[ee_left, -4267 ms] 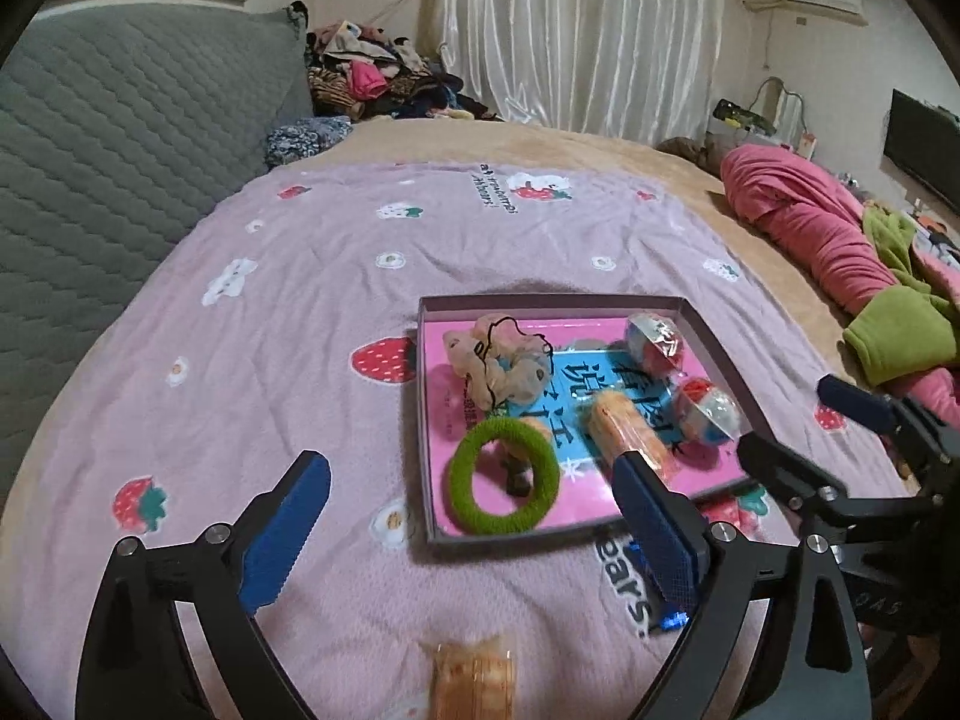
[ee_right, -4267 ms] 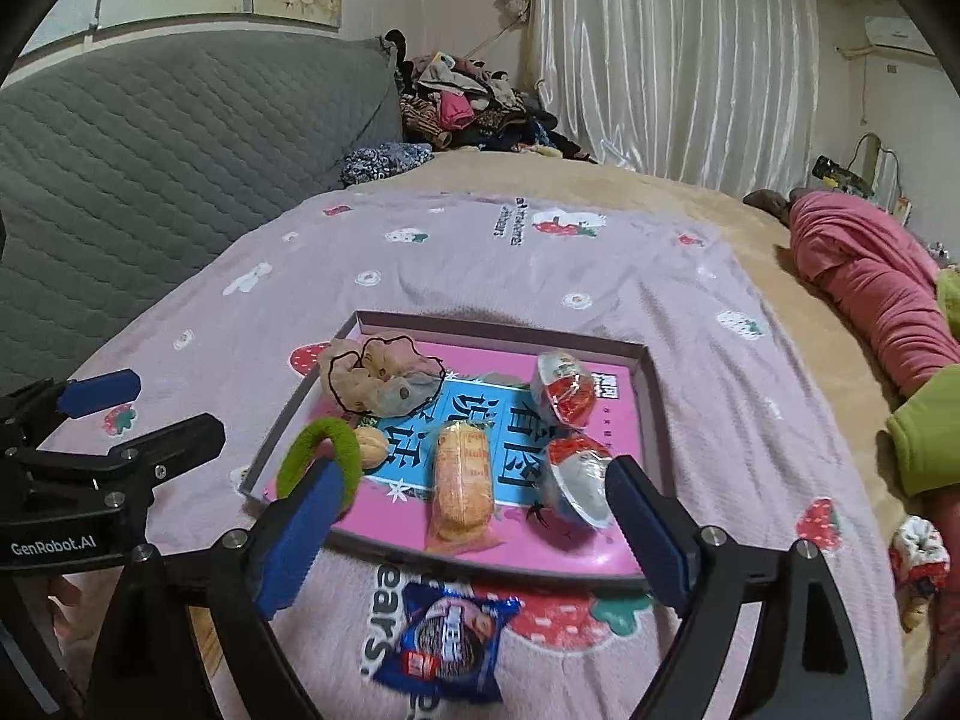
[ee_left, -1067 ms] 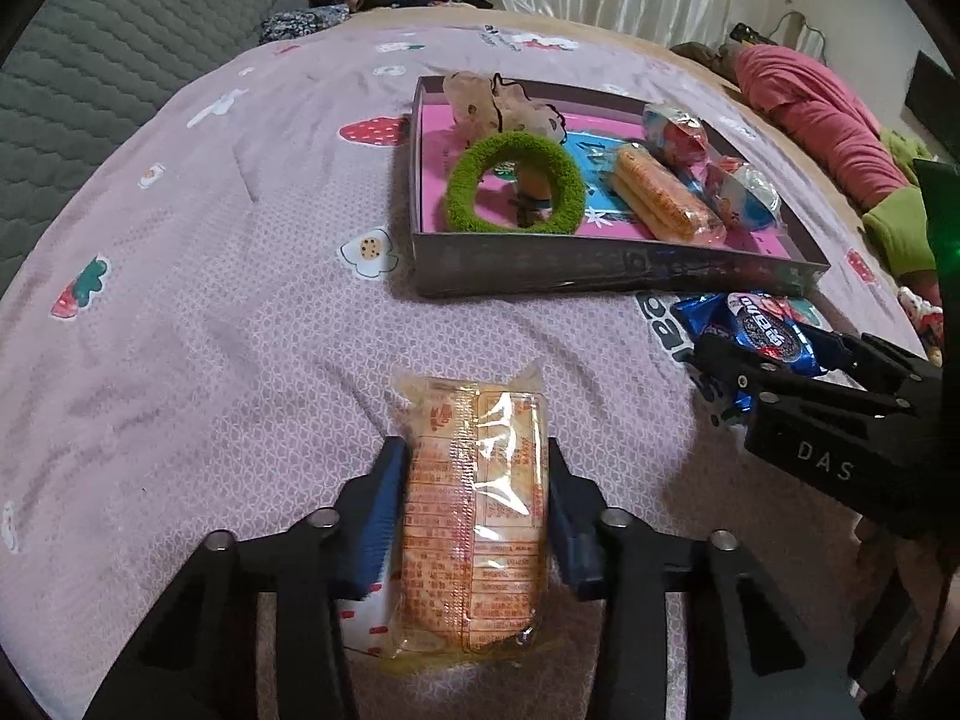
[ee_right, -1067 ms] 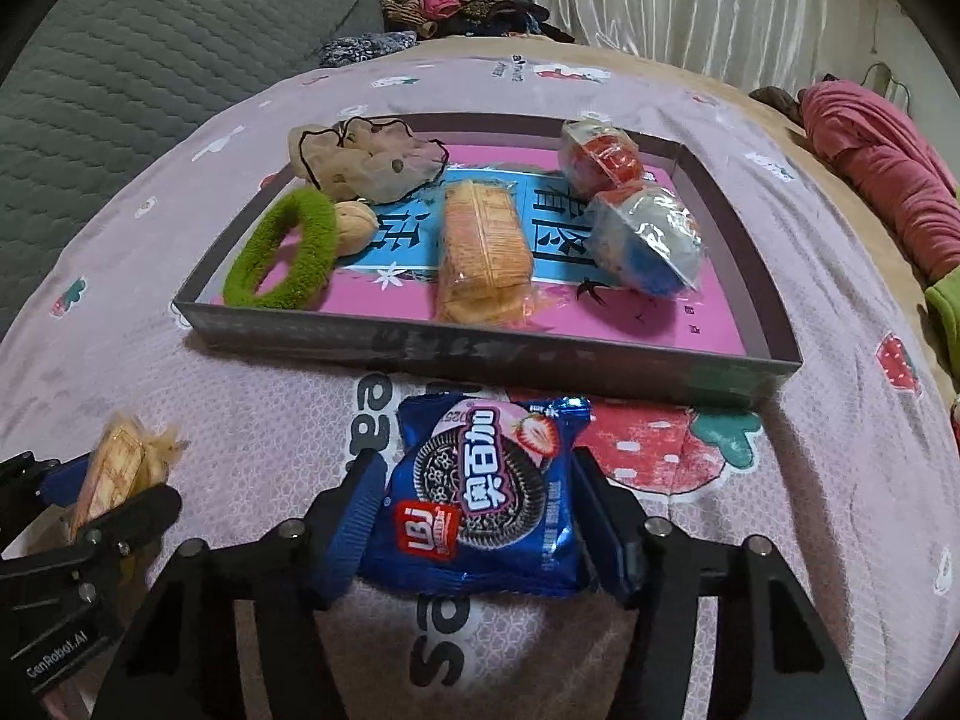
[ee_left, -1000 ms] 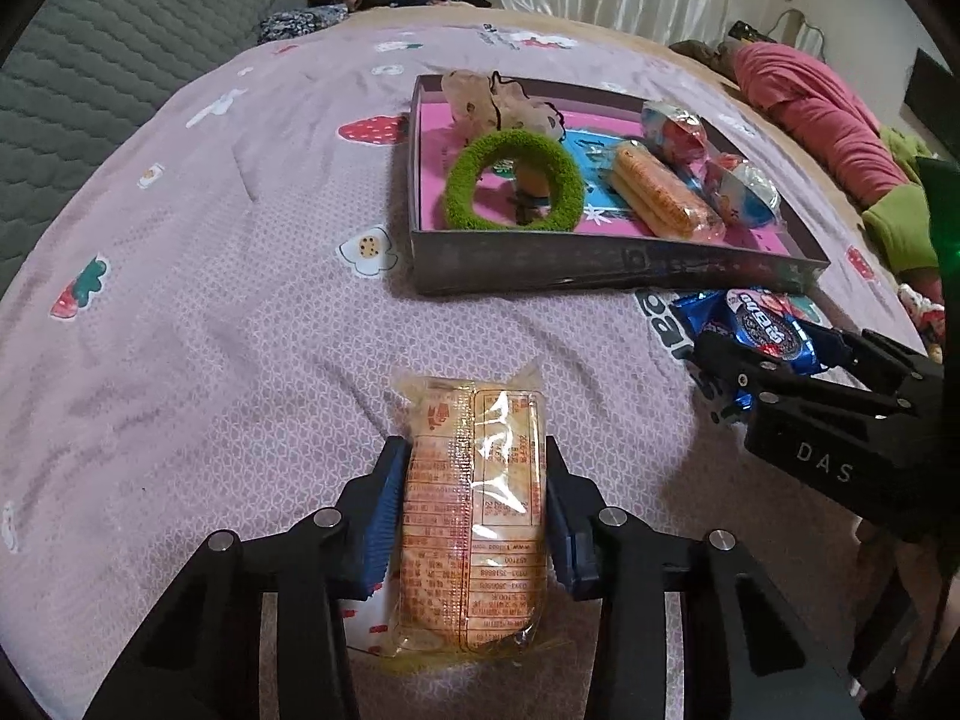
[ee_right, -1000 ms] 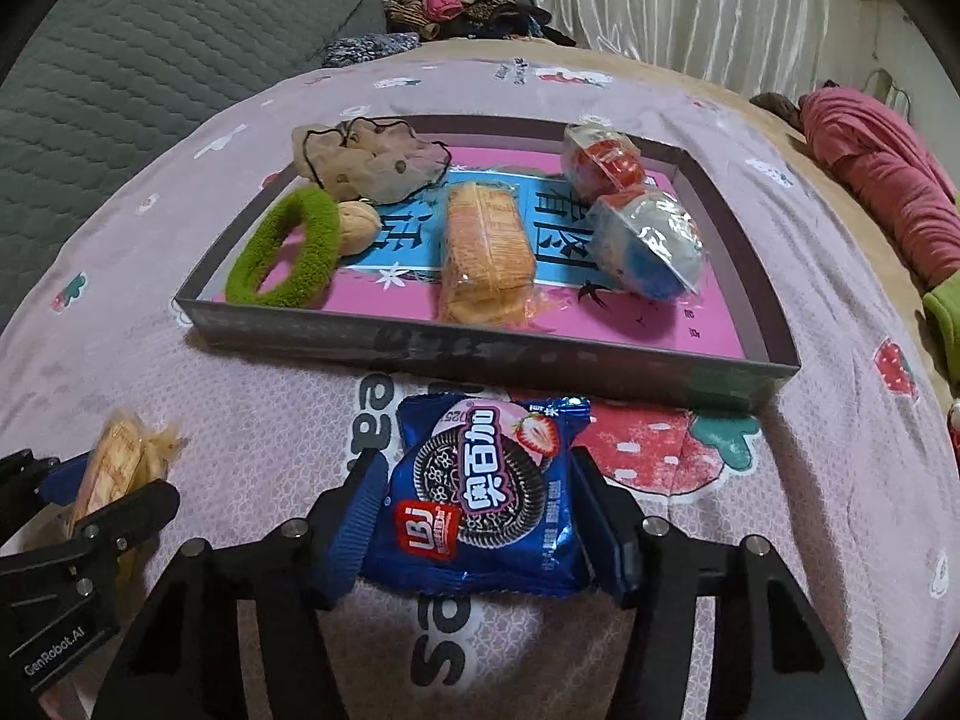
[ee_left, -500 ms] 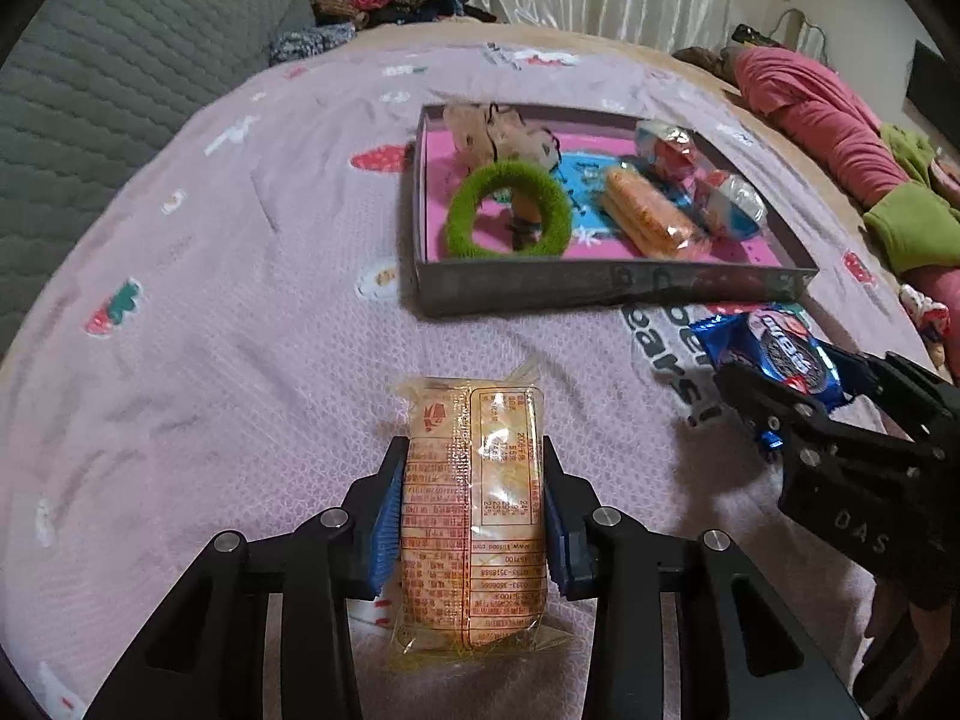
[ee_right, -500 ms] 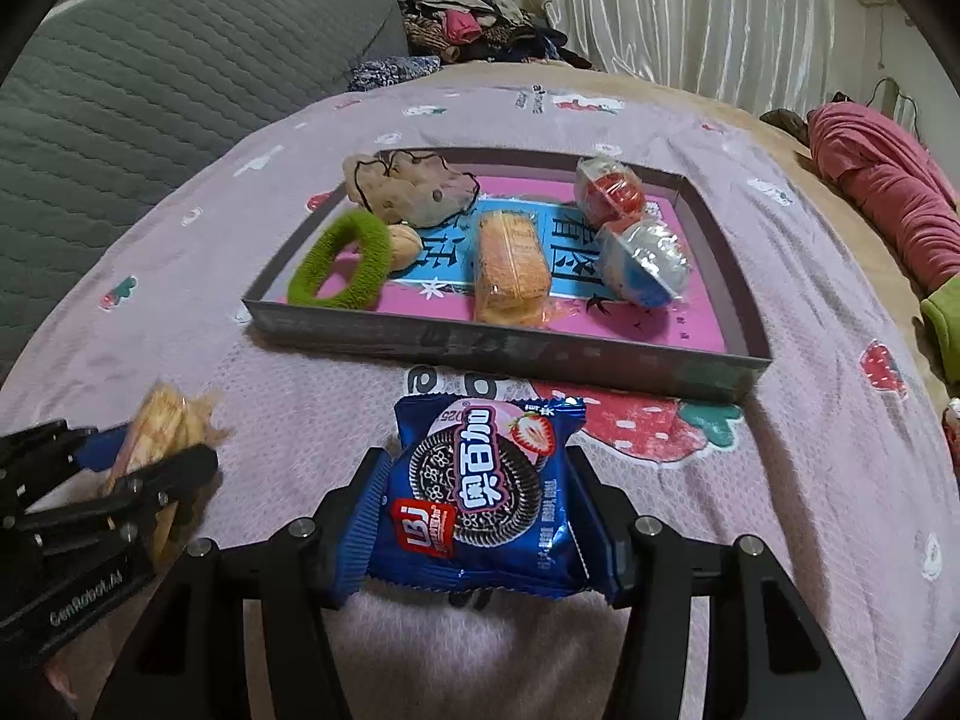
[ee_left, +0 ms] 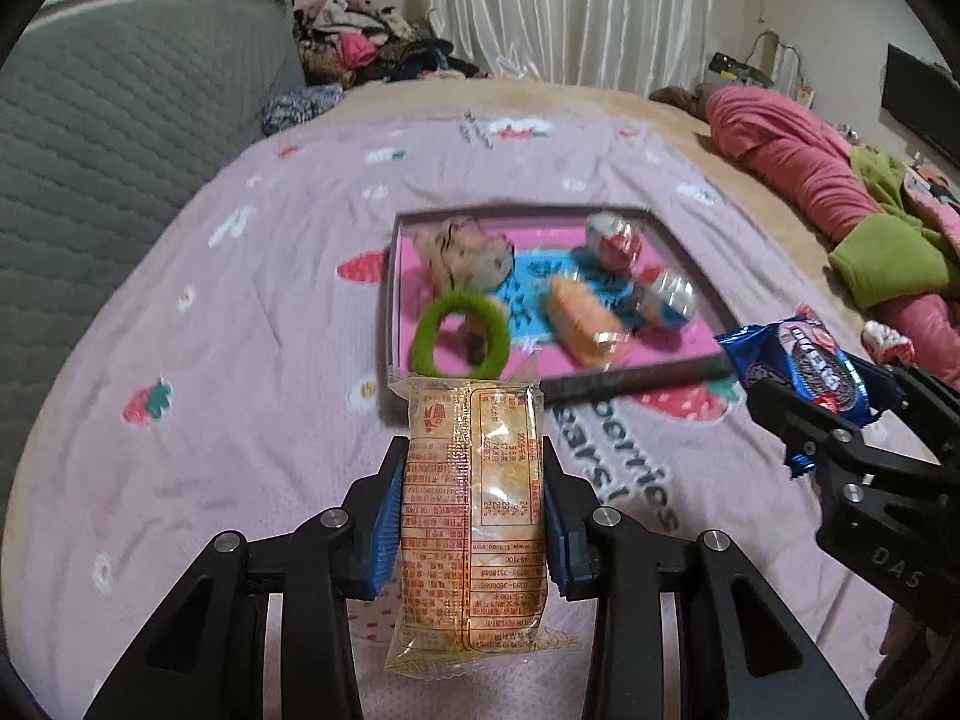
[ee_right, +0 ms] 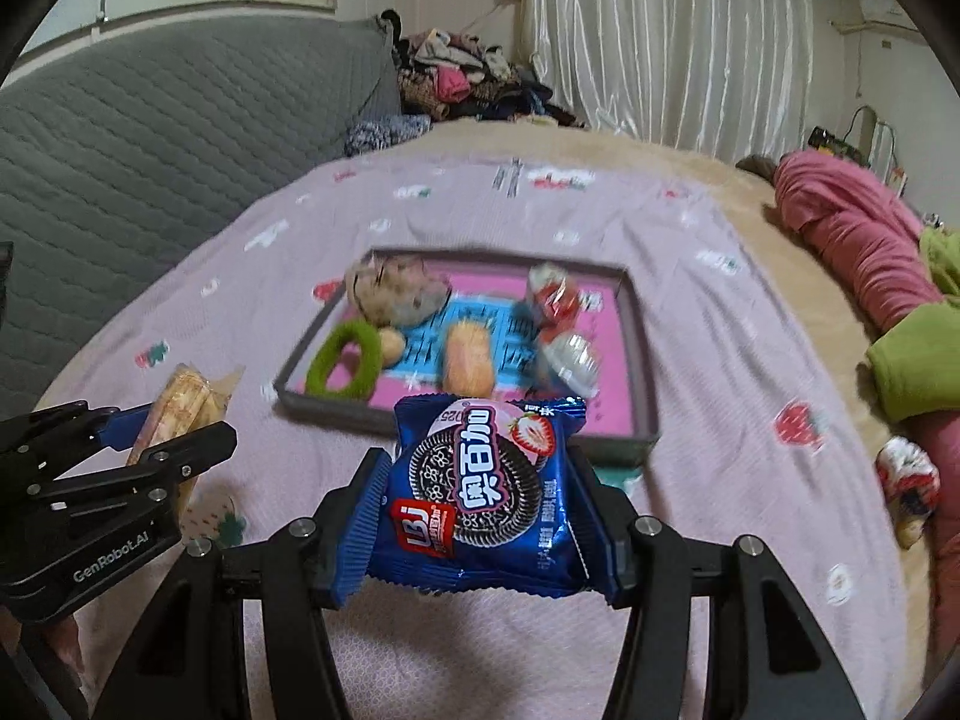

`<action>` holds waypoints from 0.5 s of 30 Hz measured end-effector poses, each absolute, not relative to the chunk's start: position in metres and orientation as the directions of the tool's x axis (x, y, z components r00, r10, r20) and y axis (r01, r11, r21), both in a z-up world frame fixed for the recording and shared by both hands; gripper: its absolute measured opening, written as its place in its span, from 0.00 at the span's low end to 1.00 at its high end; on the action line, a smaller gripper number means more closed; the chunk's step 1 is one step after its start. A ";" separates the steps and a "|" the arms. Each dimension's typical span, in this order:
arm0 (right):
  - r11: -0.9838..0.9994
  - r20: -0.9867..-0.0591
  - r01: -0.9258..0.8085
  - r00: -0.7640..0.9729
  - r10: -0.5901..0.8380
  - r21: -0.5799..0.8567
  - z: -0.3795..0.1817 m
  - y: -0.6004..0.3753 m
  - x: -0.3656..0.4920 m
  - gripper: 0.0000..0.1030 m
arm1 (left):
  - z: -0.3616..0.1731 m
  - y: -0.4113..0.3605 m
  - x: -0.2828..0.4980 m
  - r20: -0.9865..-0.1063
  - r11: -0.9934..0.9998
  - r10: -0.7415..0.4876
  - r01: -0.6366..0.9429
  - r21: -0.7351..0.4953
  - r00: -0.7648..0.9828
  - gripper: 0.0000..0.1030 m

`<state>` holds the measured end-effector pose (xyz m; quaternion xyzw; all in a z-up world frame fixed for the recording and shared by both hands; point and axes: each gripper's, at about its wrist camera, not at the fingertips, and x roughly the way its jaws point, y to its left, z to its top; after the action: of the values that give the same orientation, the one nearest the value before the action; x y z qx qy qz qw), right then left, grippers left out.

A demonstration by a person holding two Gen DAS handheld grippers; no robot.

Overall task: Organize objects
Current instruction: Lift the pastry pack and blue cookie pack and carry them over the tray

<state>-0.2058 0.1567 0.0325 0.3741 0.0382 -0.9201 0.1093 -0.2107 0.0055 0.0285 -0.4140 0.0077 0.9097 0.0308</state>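
My left gripper (ee_left: 474, 516) is shut on an orange wafer packet (ee_left: 474, 528) and holds it above the pink bedspread. My right gripper (ee_right: 480, 498) is shut on a blue cookie packet (ee_right: 480, 492), also lifted. Ahead lies a shallow grey-rimmed tray (ee_left: 390, 312) with a pink and blue floor. It holds a green hair ring (ee_left: 462, 333), a beige scrunchie (ee_left: 468, 252), an orange snack packet (ee_left: 585, 321) and two wrapped egg-shaped sweets (ee_left: 615, 240). The tray (ee_right: 639, 324) also shows in the right wrist view. The right gripper with its packet (ee_left: 804, 366) appears at the left view's right side.
A grey quilted headboard (ee_left: 120, 138) stands at the left. A clothes pile (ee_left: 360, 54) lies at the back. Pink and green bedding (ee_left: 852, 210) lies at the right, with a small scrunchie (ee_right: 906, 480) near it. White curtains (ee_right: 660, 42) hang behind.
Both grippers have risen and pulled back from the bed with their packets held. The tray now looks smaller and farther. Much earlier, both grippers were open and the packets lay on the bedspread.
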 end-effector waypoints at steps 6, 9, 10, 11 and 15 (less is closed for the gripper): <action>-0.974 -0.661 0.227 -0.731 -0.170 0.000 0.066 0.165 -0.209 0.56 | 0.057 0.011 -0.221 -0.728 -0.998 0.041 -0.065 0.005 -0.685 0.39; -0.975 -0.644 0.224 -0.746 -0.172 0.002 0.079 0.167 -0.213 0.56 | 0.069 0.014 -0.227 -0.714 -0.998 0.036 -0.068 0.016 -0.699 0.39; -0.974 -0.639 0.226 -0.749 -0.176 0.003 0.084 0.167 -0.215 0.56 | 0.073 0.015 -0.228 -0.709 -0.997 0.033 -0.068 0.020 -0.705 0.39; -0.974 -0.635 0.226 -0.752 -0.176 0.003 0.086 0.167 -0.216 0.56 | 0.076 0.016 -0.230 -0.705 -0.997 0.033 -0.068 0.022 -0.709 0.39; -0.973 -0.616 0.229 -0.768 -0.176 -0.007 0.095 0.166 -0.223 0.56 | 0.088 0.015 -0.238 -0.681 -0.998 0.030 -0.065 0.027 -0.731 0.39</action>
<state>-0.2226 0.1663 0.0954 0.3233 0.0412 -0.9392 0.1080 -0.2380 0.0150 0.0879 -0.3656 0.0243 0.9301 0.0256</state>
